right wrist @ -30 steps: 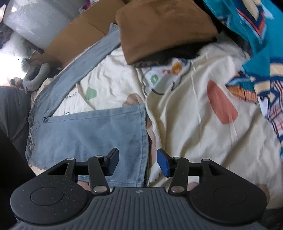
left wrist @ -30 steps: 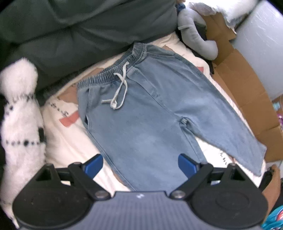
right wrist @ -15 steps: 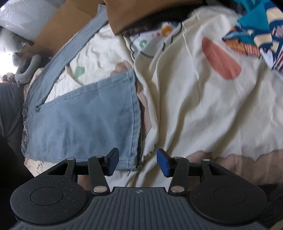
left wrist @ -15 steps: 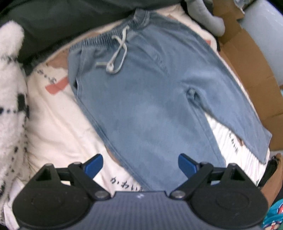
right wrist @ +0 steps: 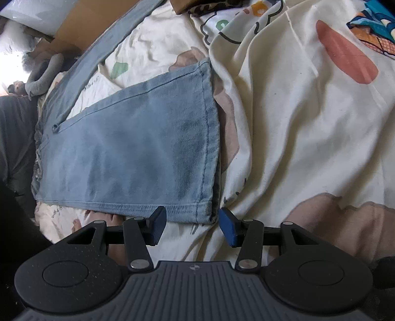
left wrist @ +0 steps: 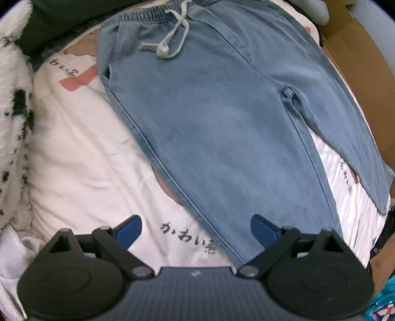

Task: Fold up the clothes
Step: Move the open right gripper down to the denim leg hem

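Light blue denim trousers (left wrist: 217, 128) with an elastic waistband and a white drawstring (left wrist: 172, 39) lie spread flat on a cream printed sheet (left wrist: 81, 158), legs apart. My left gripper (left wrist: 196, 228) hangs open over the outer edge of the near trouser leg, below mid-length, with nothing between its blue pads. In the right wrist view the near leg's hem (right wrist: 207, 138) lies flat. My right gripper (right wrist: 192, 224) is open just above the hem's near corner (right wrist: 206, 214), which sits between the pads without touching them.
A fluffy white-and-black throw (left wrist: 12, 103) lies at the left. Brown cardboard (left wrist: 365, 61) borders the far side. A grey soft toy (right wrist: 42, 76), a dark cushion (right wrist: 14, 128) and a teal patterned cloth (right wrist: 375, 22) lie around the sheet.
Both grippers have come down closer to the trousers. The left view now fills with the near leg; the right one has closed in on the hem corner. The jaws kept their width.
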### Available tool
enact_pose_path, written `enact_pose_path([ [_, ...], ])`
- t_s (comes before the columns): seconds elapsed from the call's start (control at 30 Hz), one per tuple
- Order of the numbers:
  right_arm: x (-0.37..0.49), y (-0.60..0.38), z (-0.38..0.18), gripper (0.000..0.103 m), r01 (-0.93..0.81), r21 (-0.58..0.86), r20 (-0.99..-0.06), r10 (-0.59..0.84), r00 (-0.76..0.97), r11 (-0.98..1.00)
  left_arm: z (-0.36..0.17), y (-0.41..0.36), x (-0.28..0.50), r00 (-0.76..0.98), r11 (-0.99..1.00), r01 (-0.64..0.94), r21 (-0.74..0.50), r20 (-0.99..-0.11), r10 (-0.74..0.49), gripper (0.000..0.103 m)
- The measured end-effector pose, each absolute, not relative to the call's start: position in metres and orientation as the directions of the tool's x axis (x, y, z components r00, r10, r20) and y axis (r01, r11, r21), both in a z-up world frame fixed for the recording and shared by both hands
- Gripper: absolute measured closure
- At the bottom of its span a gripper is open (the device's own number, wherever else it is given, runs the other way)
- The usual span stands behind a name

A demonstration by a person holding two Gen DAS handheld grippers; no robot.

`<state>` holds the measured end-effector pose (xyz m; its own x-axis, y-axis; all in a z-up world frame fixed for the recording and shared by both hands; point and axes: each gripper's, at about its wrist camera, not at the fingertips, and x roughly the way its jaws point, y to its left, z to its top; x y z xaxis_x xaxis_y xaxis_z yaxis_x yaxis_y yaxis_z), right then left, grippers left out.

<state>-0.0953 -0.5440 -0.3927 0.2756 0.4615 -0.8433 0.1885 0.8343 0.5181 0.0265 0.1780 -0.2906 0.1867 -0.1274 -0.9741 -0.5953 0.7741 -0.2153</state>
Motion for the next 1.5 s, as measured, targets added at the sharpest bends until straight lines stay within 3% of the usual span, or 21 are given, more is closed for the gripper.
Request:
enact_pose_path([
  [0.43,-0.076,-0.539,-0.415,0.049,0.244,0.478,-0.867,0.408,0.286,0.844,-0.299,0.169,0.02,0.148,0.786,-0.585,-0.203,-0.979,-0.143,0.006],
  [0.77,-0.09,-0.549,-0.425,0.05,0.397,0.586,-0.81,0.504,0.299,0.706,-0.308,0.165,0.01,0.132,0.782,-0.59,-0.203,-0.979,-0.154,0.006],
  [0.9,-0.093,-0.557,-0.418,0.057,0.424,0.657,-0.754,0.56,0.343,0.624,-0.31,0.165,0.01,0.133,0.779,-0.591,-0.207,-0.978,-0.159,0.006],
  [1.0,-0.09,-0.555,-0.413,0.057,0.416,0.68,-0.733,0.58,0.355,0.604,-0.311,0.166,0.01,0.134,0.776,-0.595,-0.209,-0.978,-0.16,0.006],
  [1.37,-0.089,-0.54,-0.431,0.058,0.457,0.669,-0.741,0.576,0.345,0.586,-0.316,0.171,0.001,0.154,0.742,-0.629,-0.232,-0.973,-0.174,0.006],
  [1.5,-0.094,-0.536,-0.438,0.067,0.481,0.66,-0.748,0.566,0.348,0.577,-0.32,0.176,-0.006,0.153,0.727,-0.647,-0.23,-0.973,-0.172,0.006],
])
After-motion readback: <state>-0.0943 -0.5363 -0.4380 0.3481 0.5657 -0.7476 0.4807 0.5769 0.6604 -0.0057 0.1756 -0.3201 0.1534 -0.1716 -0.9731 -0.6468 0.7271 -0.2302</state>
